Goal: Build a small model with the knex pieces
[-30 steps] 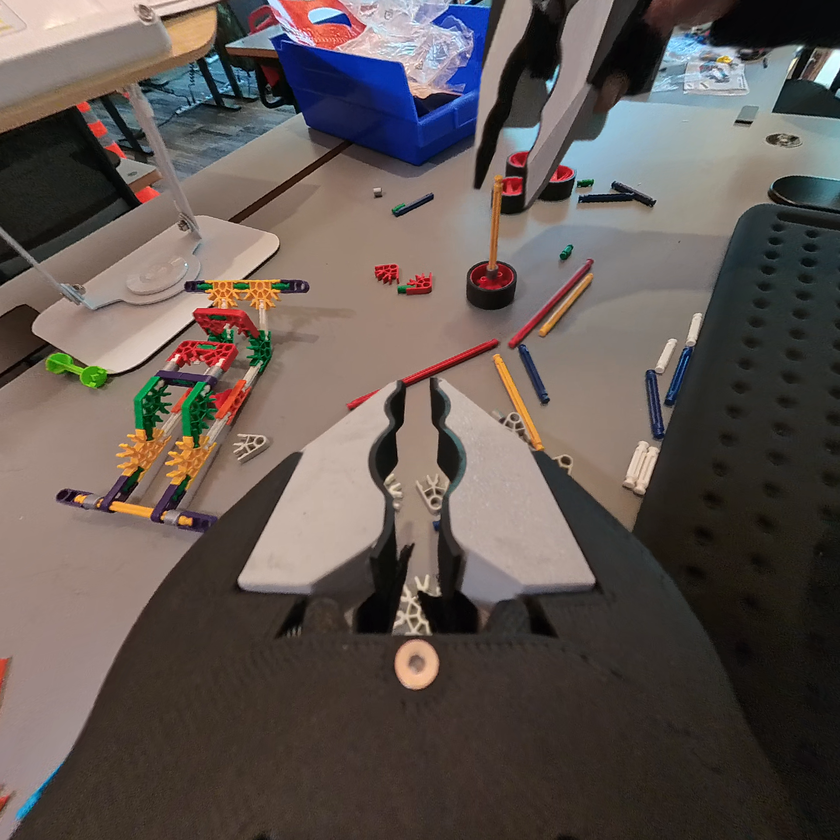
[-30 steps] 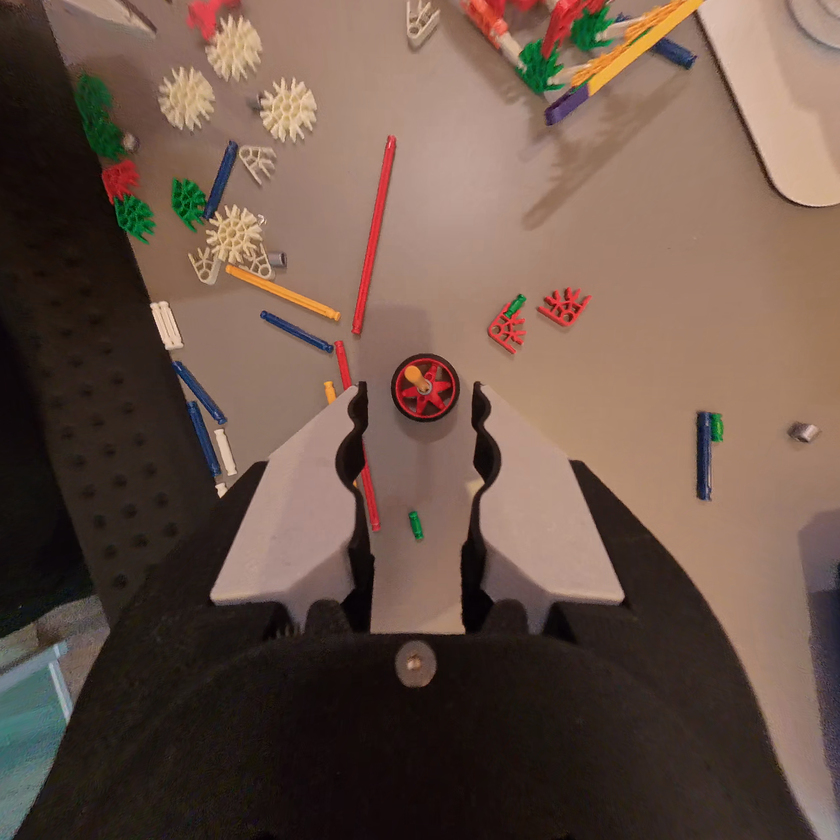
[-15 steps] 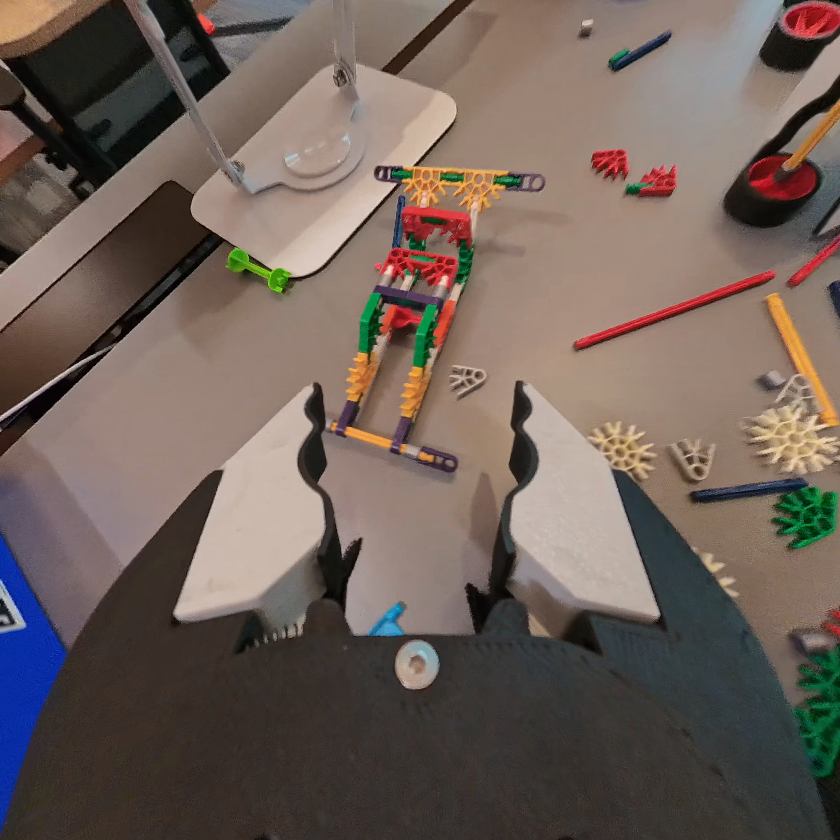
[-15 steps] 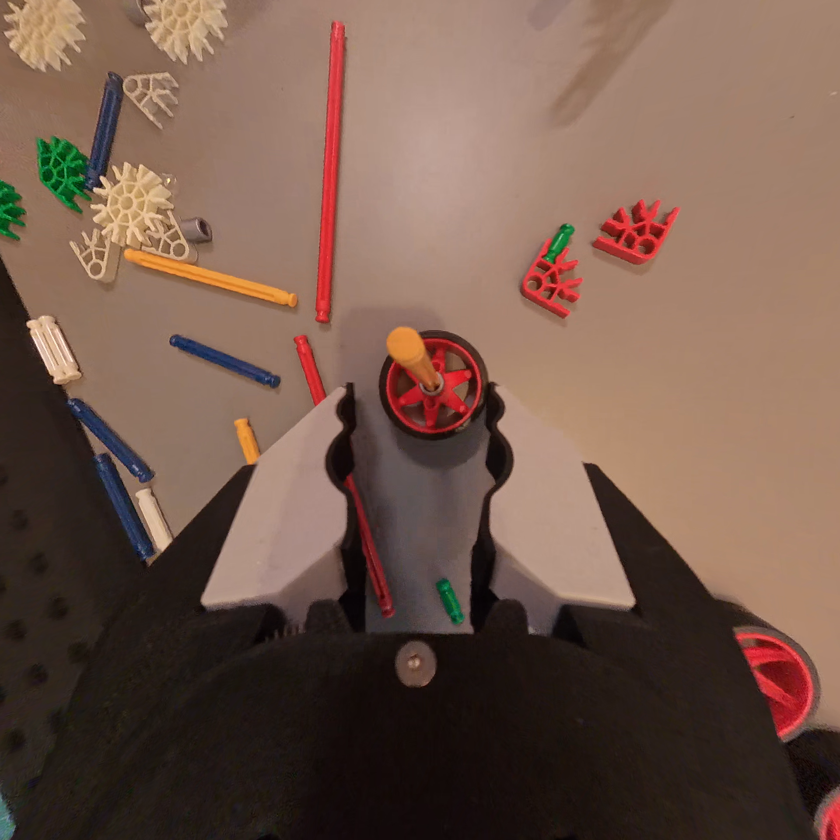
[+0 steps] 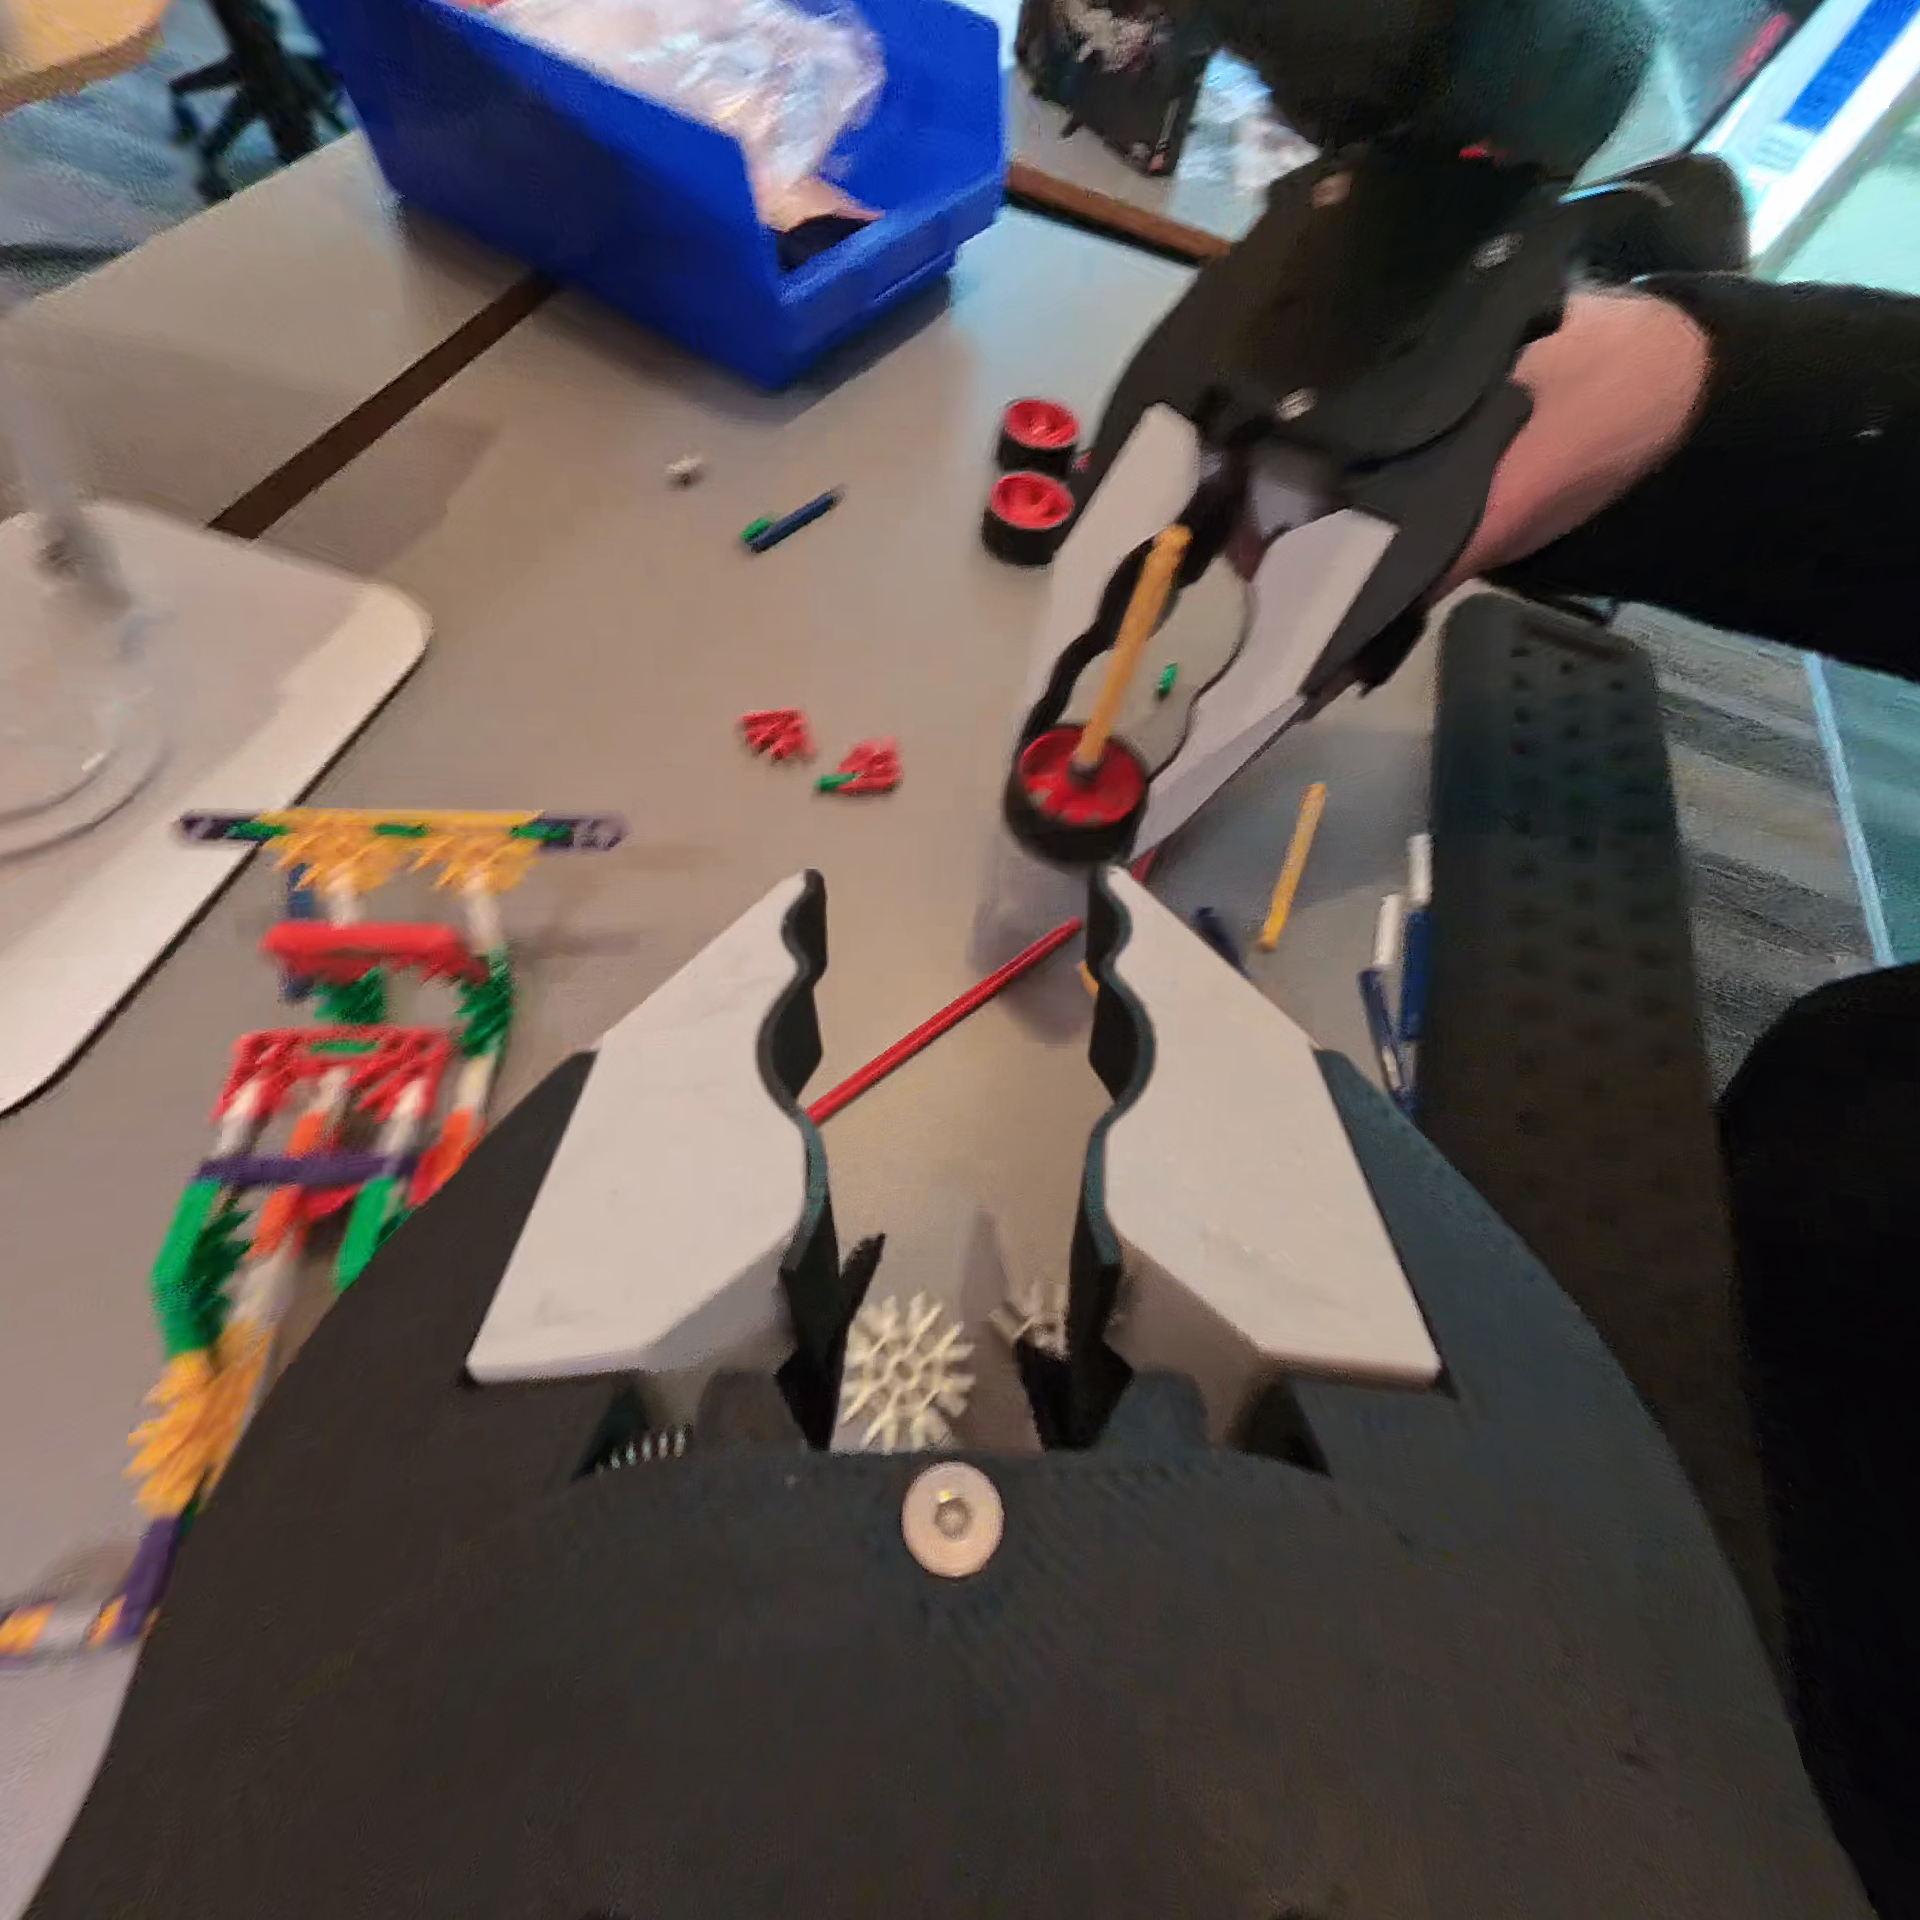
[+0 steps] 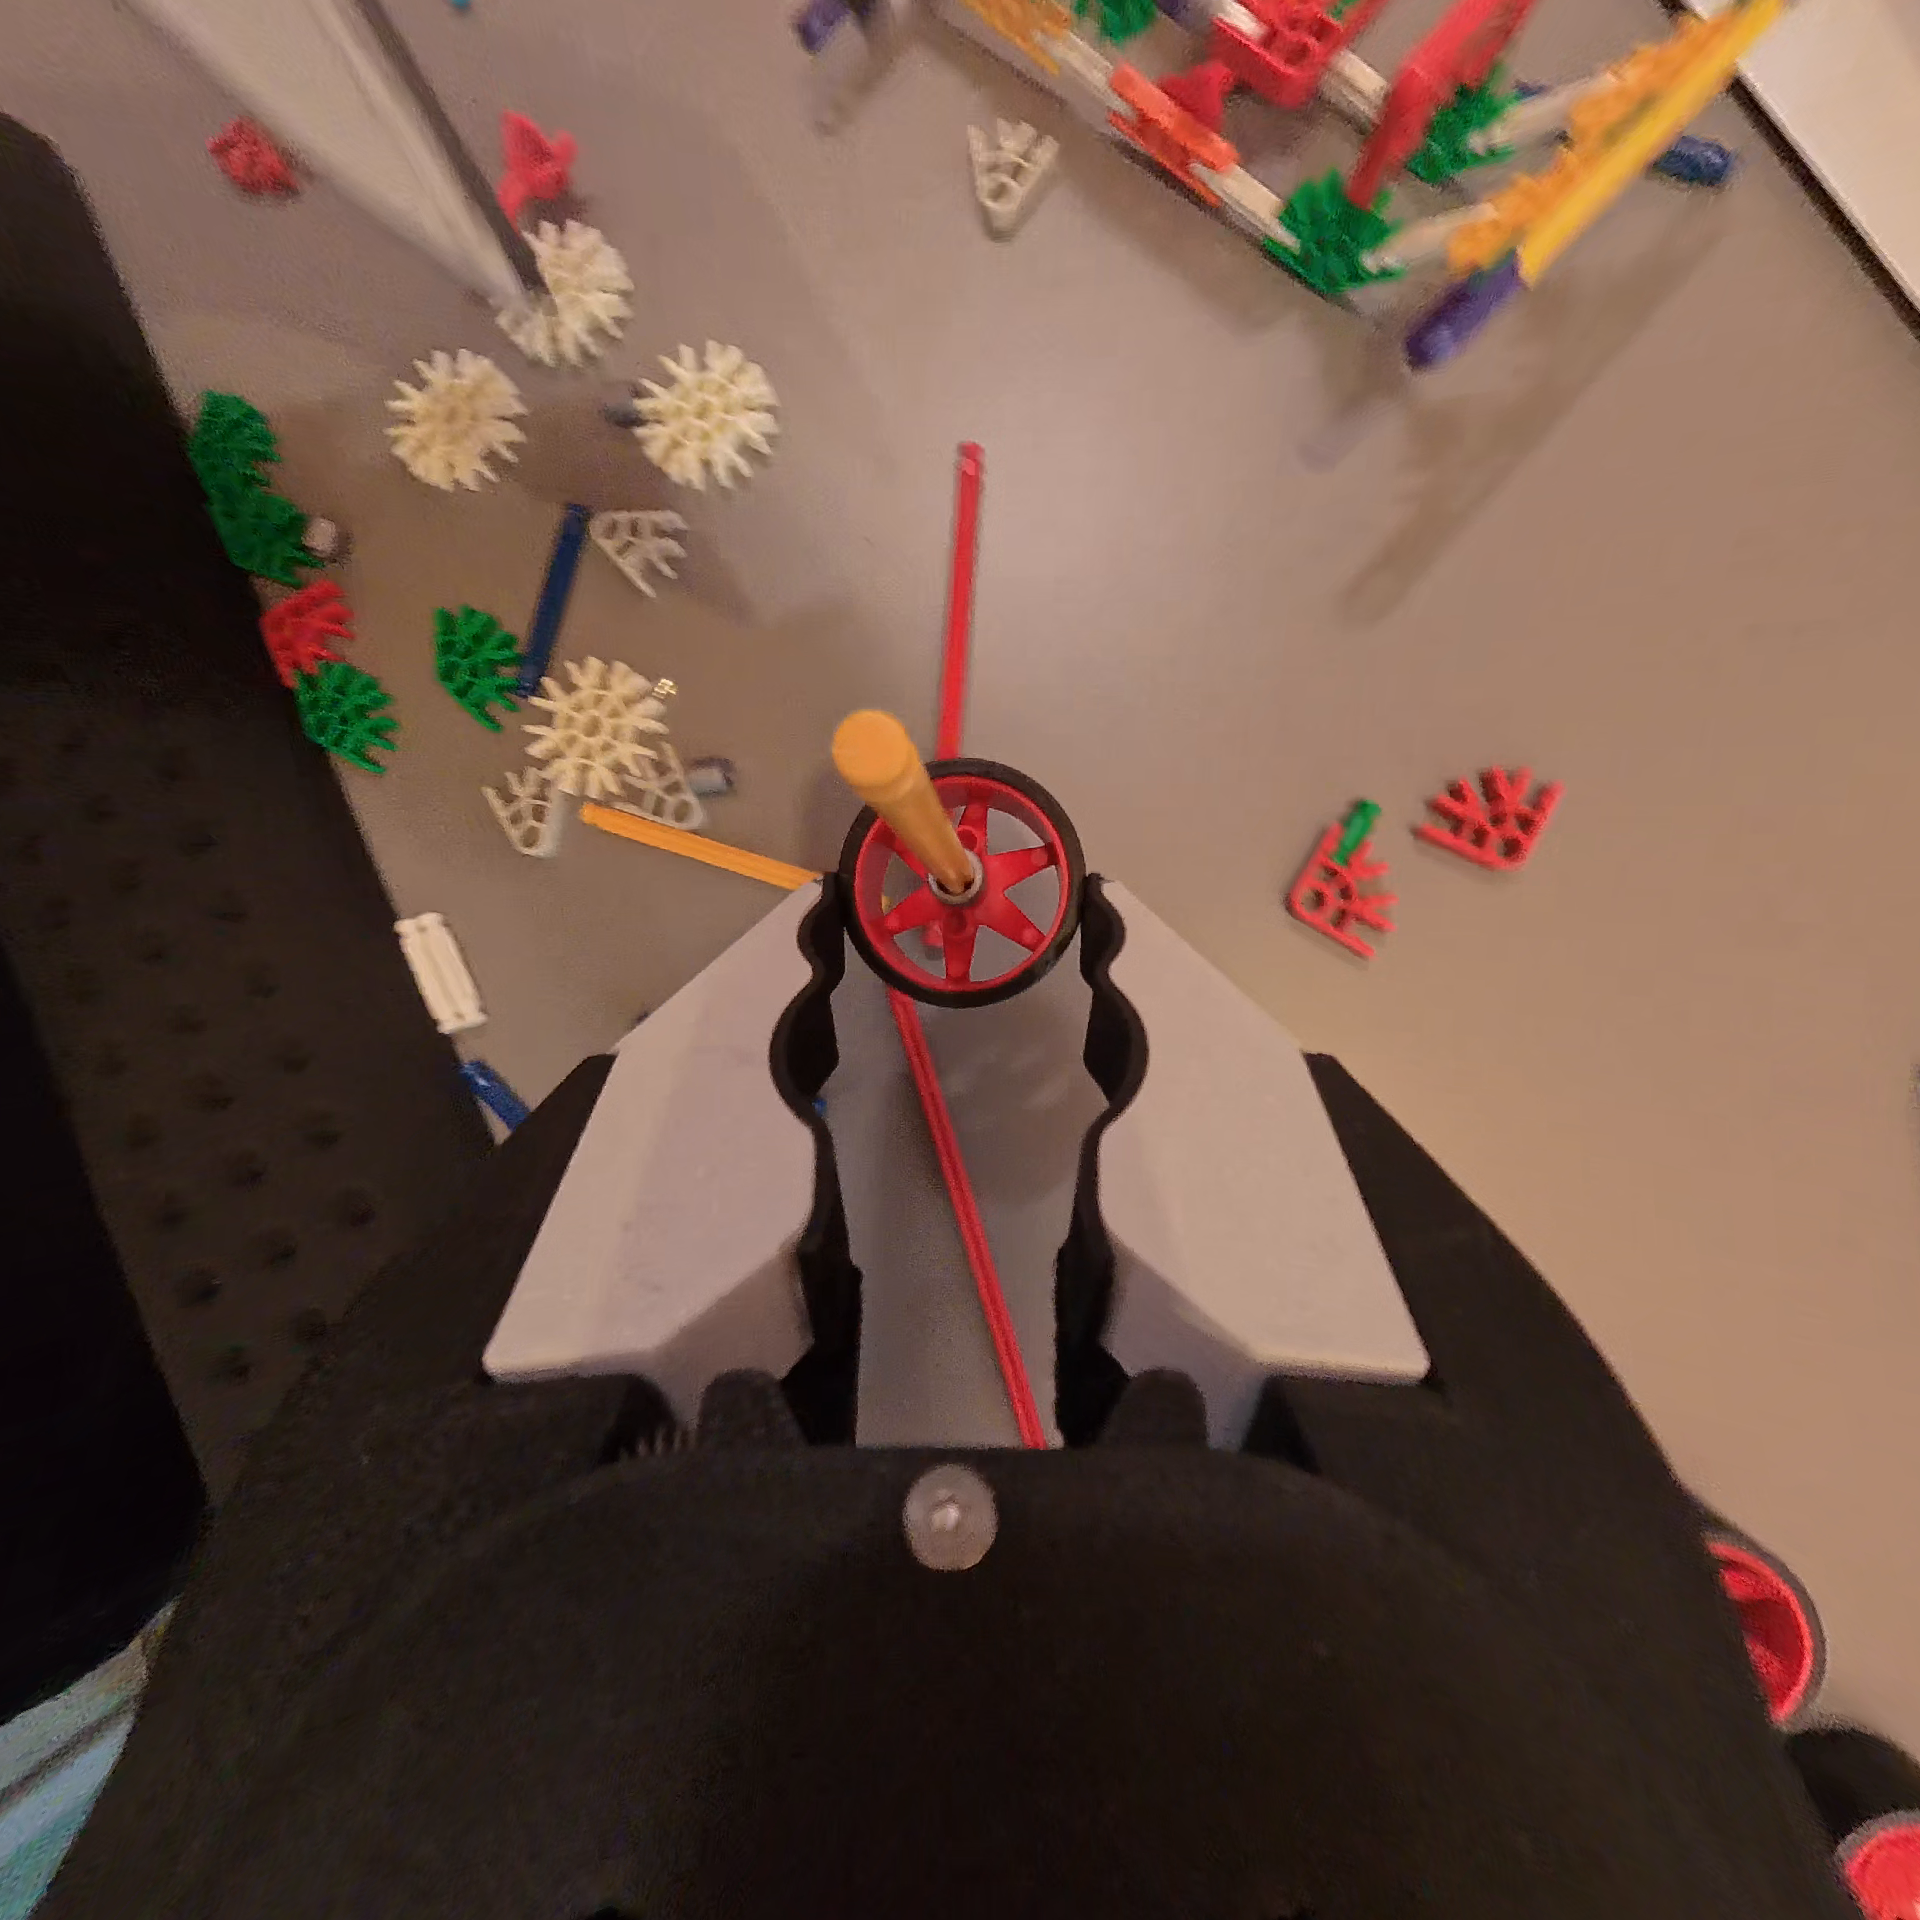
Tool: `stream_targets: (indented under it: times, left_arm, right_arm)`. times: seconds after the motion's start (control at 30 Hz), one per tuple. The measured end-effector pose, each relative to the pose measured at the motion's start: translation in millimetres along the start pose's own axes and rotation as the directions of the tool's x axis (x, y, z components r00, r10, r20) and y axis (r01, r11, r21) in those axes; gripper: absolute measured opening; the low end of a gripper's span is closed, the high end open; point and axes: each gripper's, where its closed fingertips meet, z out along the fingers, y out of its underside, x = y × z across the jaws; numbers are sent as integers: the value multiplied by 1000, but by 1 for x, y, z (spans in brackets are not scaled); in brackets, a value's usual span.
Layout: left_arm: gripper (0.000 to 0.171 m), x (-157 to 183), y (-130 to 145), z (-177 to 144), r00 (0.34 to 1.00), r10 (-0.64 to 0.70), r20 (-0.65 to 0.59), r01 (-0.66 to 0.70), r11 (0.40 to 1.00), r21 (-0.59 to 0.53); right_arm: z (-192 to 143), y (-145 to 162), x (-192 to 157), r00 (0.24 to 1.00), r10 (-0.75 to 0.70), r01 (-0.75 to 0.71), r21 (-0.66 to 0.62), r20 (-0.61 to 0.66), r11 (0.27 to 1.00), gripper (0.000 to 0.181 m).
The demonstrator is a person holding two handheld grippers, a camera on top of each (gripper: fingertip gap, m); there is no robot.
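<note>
right hand-held gripper (image 6: pixel 958 894): fingers pressed on either side of the black tyre of the red-spoked wheel (image 6: pixel 961 896), clamped on it. an orange rod (image 6: pixel 902 798) stands up out of the wheel's hub, leaning a little. in the left wrist view the wheel (image 5: pixel 1075 792) hangs at the tips of the right hand-held gripper (image 5: pixel 1101 805), seemingly just clear of the grey counter (image 5: pixel 623 644); contact underneath not certain.

a long red rod (image 6: pixel 958 603) lies on the counter just beyond the wheel; a second red rod (image 6: pixel 966 1216) runs under it back between the fingers. just left of the wheel, a yellow rod (image 6: pixel 696 847) and white snowflake connectors (image 6: pixel 592 727); farther left, green connectors (image 6: pixel 343 717) beside a black perforated mat (image 6: pixel 156 935). right of the wheel, two red connectors (image 6: pixel 1491 816).

left hand-held gripper (image 5: pixel 951 904): jaws apart, nothing between them, hovering just short of the wheel.

left of the wheel and nearer the camera, a multicoloured rod-and-connector frame (image 5: pixel 343 1039). beyond the wheel, two more red-and-black wheels (image 5: pixel 1029 514); farther still, a blue bin (image 5: pixel 665 229) with clear plastic in it.
</note>
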Motion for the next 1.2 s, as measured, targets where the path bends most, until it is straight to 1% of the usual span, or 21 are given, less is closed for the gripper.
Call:
stream_targets:
  times: [0.07, 0.13, 0.17, 0.2, 0.3, 0.4, 0.47, 0.5, 0.57, 0.6, 0.67, 0.73, 0.8, 0.87, 1.03, 1.2]
  left_arm:
    - [45, 20, -7, 14, 998, 57, -1, -57, 998, 0]
    - [41, 33, -17, 20, 997, 67, -25, -66, 997, 49]
    - [33, 37, -21, 19, 998, 51, -42, -47, 996, 74]
    - [19, 42, -24, 18, 997, 40, -71, -33, 995, 99]
    - [2, 53, -25, 8, 991, 22, -135, -3, 990, 138]
    - [0, 54, -25, -3, 990, 5, -138, 17, 988, 156]
    - [0, 52, -28, -11, 992, -17, -129, 42, 980, 195]
    - [0, 55, -28, -14, 989, -16, -146, 45, 978, 202]
    - [3, 51, -27, -17, 993, -14, -119, 38, 979, 198]
    - [8, 51, -26, -18, 994, -10, -111, 32, 980, 194]
    - [3, 56, -24, -20, 992, 15, -125, 9, 982, 189]
    - [3, 60, -23, -22, 989, 22, -144, 7, 982, 191]
    - [2, 57, -26, -27, 993, 26, -111, -1, 976, 217]
    - [1, 52, -30, -33, 995, -19, -103, 44, 967, 251]
    - [1, 37, -46, -52, 970, -162, -180, 219, 904, 367]
    - [0, 25, -58, -67, 943, -240, -232, 322, 836, 445]
  right_arm:
    - [2, -14, -14, 999, -37, 37, 4, 22, 999, 43]
    - [5, -24, -27, 996, -75, 75, -6, 39, 997, 42]
    - [6, -28, -33, 995, -91, 91, -8, 45, 996, 42]
    - [8, -32, -39, 994, -97, 98, -7, 53, 995, 42]
    - [9, -41, -50, 992, -104, 104, -1, 73, 995, 42]
    - [9, -49, -58, 990, -112, 110, 18, 89, 994, 43]
    - [7, -56, -63, 990, -89, 85, 39, 110, 996, 42]
    - [6, -58, -65, 990, -84, 80, 36, 117, 996, 42]
    - [7, -60, -68, 990, -82, 80, 22, 117, 997, 42]
    - [7, -62, -72, 988, -82, 79, 24, 129, 997, 42]
    - [8, -66, -77, 987, -82, 80, 19, 138, 997, 42]
    - [9, -68, -83, 984, -94, 93, 17, 153, 996, 42]
    - [8, -74, -86, 984, -87, 80, 55, 156, 995, 42]
    - [5, -81, -86, 984, -78, 62, 104, 159, 993, 43]
    - [-10, -100, -87, 982, -24, -26, 258, 190, 966, 43]
    - [-27, -115, -84, 974, 21, -107, 383, 224, 917, 42]
